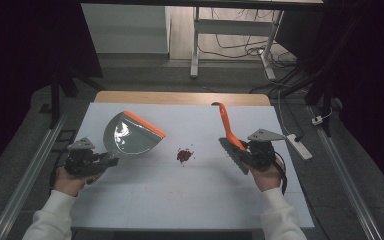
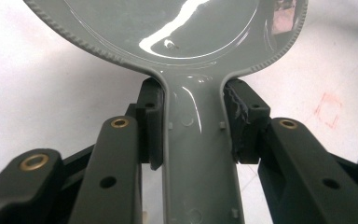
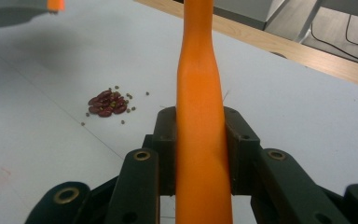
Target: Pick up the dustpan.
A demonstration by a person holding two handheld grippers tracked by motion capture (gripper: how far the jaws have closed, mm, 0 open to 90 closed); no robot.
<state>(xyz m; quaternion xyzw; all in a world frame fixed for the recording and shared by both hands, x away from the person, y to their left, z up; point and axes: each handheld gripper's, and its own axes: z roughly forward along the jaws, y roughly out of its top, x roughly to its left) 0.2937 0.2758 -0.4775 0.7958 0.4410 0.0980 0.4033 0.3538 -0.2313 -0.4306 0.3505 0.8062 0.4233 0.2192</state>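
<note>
Grey plastic dustpan (image 1: 130,137) sat clamped in the left gripper (image 1: 105,161); the right gripper (image 1: 245,148) pinched an orange-handled brush (image 1: 228,131). Red beans (image 1: 184,154) lay between; a hard sweep might scatter them.

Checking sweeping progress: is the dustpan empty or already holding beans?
Empty. The dustpan has a bare, shiny grey inside in the high view, and the beans lie in a pile on the table, apart from it.
</note>
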